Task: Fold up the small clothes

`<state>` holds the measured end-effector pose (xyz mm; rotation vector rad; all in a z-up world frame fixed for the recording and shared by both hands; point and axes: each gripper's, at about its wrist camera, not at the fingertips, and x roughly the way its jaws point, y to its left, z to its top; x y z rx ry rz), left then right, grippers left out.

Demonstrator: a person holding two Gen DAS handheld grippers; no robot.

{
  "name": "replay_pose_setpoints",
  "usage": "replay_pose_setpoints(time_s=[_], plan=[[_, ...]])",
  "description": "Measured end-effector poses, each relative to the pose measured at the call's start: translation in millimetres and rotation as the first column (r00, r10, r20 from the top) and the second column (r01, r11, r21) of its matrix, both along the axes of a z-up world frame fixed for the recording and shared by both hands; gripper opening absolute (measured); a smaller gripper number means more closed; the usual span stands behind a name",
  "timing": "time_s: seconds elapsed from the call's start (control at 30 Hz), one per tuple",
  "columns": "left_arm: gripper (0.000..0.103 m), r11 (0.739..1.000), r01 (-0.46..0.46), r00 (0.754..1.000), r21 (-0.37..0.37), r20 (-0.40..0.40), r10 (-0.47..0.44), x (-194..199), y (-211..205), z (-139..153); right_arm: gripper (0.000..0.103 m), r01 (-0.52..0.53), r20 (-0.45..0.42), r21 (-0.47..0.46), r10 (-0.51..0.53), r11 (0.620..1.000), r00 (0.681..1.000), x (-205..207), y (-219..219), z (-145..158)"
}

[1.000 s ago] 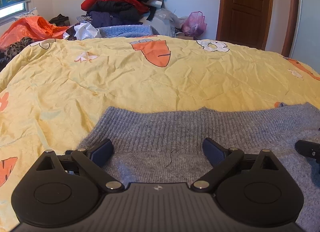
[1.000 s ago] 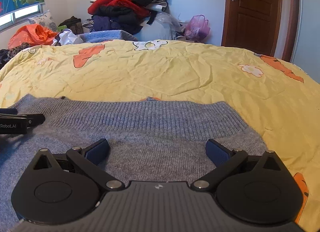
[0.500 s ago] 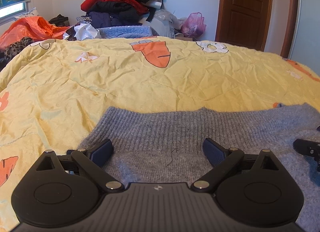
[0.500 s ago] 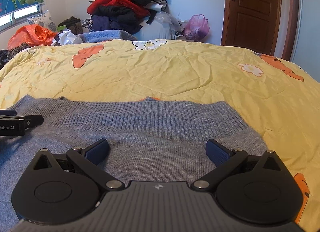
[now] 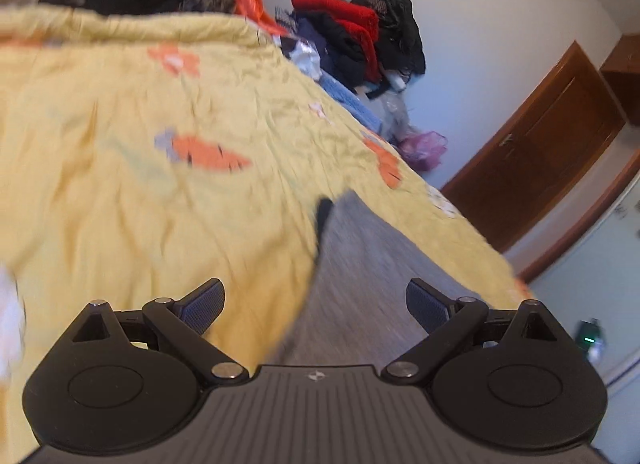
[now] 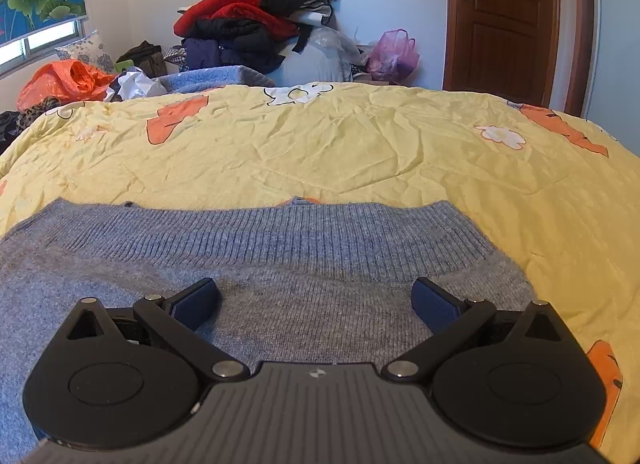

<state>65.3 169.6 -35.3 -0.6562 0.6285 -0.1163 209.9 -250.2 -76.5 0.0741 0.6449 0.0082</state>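
Note:
A grey knitted sweater (image 6: 280,264) lies flat on the yellow quilt (image 6: 360,152), its ribbed band toward the far side. My right gripper (image 6: 316,300) is open and empty, low over the sweater. In the tilted, blurred left wrist view the sweater (image 5: 360,276) runs up the middle right. My left gripper (image 5: 316,304) is open and empty over the sweater's left edge, its left finger over the quilt (image 5: 140,204). A dark shape (image 5: 323,216) shows at the sweater's far corner.
A heap of red, black and dark clothes (image 6: 256,20) stands past the bed's far edge, with an orange bag (image 6: 68,80) at the left and a pink bag (image 6: 394,54) by the brown door (image 6: 504,20).
My left gripper has swung left and rolled, so its view is now tilted and blurred. It has left the right wrist view. The right gripper has not moved.

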Motion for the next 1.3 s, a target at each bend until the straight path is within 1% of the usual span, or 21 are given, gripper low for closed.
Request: replay_pose_setpoints(time_s=[0.07, 0.1, 0.13, 0.23, 0.3, 0.37, 0.47, 0.6, 0.7, 0.8, 0.83, 0.9, 0.93, 0.97, 1.23, 1.3], plan=[[0.098, 0.997, 0.042, 0.998, -0.071, -0.035, -0.044, -5.8, -8.0, -3.4, 0.102, 0.0, 0.003, 0.008, 0.0, 1.0, 1.0, -0.6, -1.3, 0.4], [0.098, 0.994, 0.04, 0.997, -0.099, -0.061, -0.047, -7.2, -11.8, -6.8, 0.102, -0.001, 0.005, 0.011, 0.001, 1.0, 1.0, -0.8, -1.6, 0.6], [0.098, 0.993, 0.028, 0.996, -0.111, -0.083, -0.037, -9.2, -16.0, -10.6, 0.102, -0.001, 0.007, 0.015, 0.001, 1.0, 1.0, -1.3, -1.9, 0.7], [0.098, 0.996, 0.006, 0.994, -0.094, -0.105, -0.016, -16.0, -23.4, -15.9, 0.102, -0.001, 0.009, 0.023, 0.001, 1.0, 1.0, -2.2, -2.5, 0.9], [0.098, 0.991, -0.001, 0.992, -0.134, -0.126, -0.016, -19.4, -24.3, -22.7, 0.102, 0.0, 0.01, 0.024, 0.0, 1.0, 1.0, -2.3, -2.9, 0.9], [0.098, 0.983, -0.026, 0.993, -0.183, -0.121, 0.004, -28.2, -23.9, -28.5, 0.102, 0.0, 0.012, 0.029, 0.0, 1.0, 1.0, -2.2, -3.7, 0.7], [0.098, 0.966, -0.054, 0.992, -0.254, -0.122, 0.023, -30.6, -26.0, -33.2, 0.102, 0.0, 0.013, 0.033, 0.0, 0.999, 1.0, -2.4, -4.1, 0.8], [0.098, 0.954, -0.09, 0.992, -0.288, -0.107, 0.061, -25.0, -30.6, -36.0, 0.102, 0.0, 0.016, 0.04, -0.001, 0.999, 1.0, -2.7, -4.8, 1.1], [0.097, 0.958, -0.107, 0.992, -0.268, -0.091, 0.085, -19.6, -35.6, -34.9, 0.101, 0.003, 0.02, 0.045, -0.004, 0.999, 1.0, -4.1, -5.6, 1.2], [0.097, 0.968, -0.121, 0.991, -0.218, -0.08, 0.106, -17.2, -41.9, -32.1, 0.1, 0.006, 0.024, 0.052, -0.008, 0.999, 1.0, -5.2, -6.6, 1.3], [0.093, 0.972, -0.131, 0.99, -0.196, -0.079, 0.118, -17.0, -44.6, -31.3, 0.1, 0.006, 0.024, 0.052, -0.007, 0.999, 1.0, -5.0, -6.7, 1.3], [0.079, 0.977, -0.156, 0.986, -0.142, -0.08, 0.146, -15.6, -48.8, -30.0, 0.1, 0.007, 0.025, 0.051, -0.008, 0.999, 1.0, -5.2, -7.3, 1.4], [0.063, 0.979, -0.17, 0.983, -0.117, -0.086, 0.16, -14.8, -50.5, -30.4, 0.1, 0.007, 0.026, 0.052, -0.009, 0.999, 1.0, -5.5, -7.5, 1.4], [0.059, 0.978, -0.179, 0.981, -0.104, -0.087, 0.171, -15.0, -50.3, -31.9, 0.099, 0.008, 0.027, 0.054, -0.01, 0.998, 1.0, -5.9, -7.9, 1.6], [0.058, 0.977, -0.179, 0.982, -0.119, -0.074, 0.172, -17.2, -47.0, -35.0, 0.099, 0.013, 0.029, 0.048, -0.014, 0.999, 0.999, -7.3, -6.1, 1.5], [0.044, 0.977, -0.185, 0.98, -0.107, -0.087, 0.176, -16.9, -47.0, -36.2, 0.099, 0.013, 0.029, 0.047, -0.014, 0.999, 0.999, -7.4, -6.1, 1.7]])
